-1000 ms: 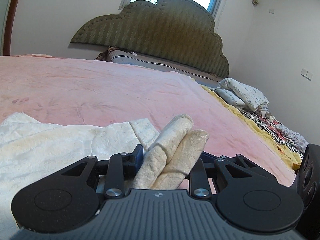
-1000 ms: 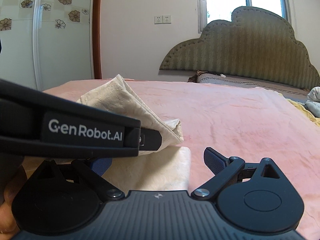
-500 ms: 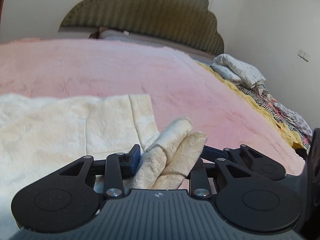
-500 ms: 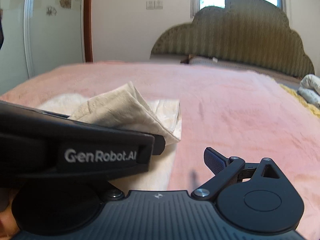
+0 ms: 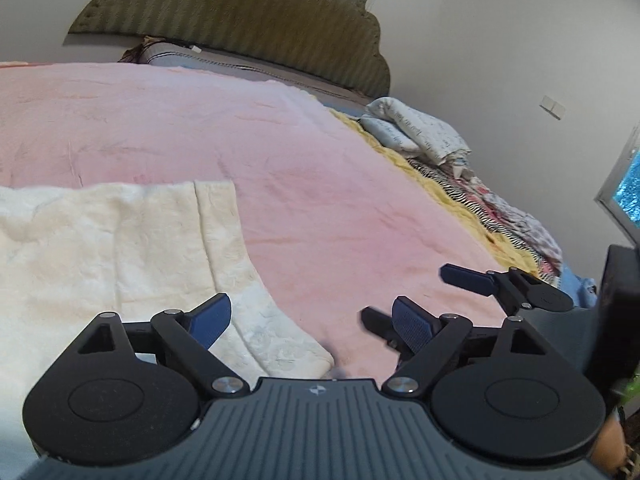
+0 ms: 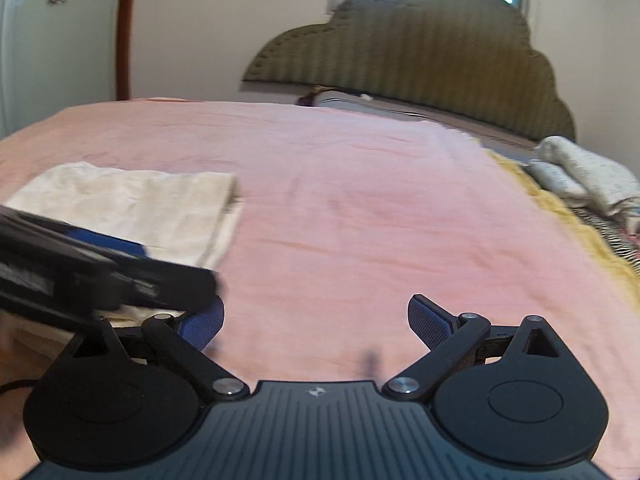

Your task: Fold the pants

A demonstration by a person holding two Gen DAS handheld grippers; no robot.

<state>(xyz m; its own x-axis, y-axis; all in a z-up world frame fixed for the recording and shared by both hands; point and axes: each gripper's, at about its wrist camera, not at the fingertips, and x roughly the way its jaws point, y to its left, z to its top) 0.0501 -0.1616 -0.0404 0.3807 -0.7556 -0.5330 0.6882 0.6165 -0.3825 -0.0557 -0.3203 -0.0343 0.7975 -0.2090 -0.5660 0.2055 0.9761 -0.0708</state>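
Left wrist view: left gripper [image 5: 310,320] jaws opening, nothing between them, cream pants [image 5: 120,248] flat on the pink bedspread [image 5: 320,184]. Right wrist view: right gripper [image 6: 316,322] spread wide and empty, pants [image 6: 132,204] lying left of it.

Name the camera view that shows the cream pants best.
The left wrist view: the cream pants fill its near left, folds and hem sharp. The right wrist view shows them farther off, blurred, partly behind the left gripper.
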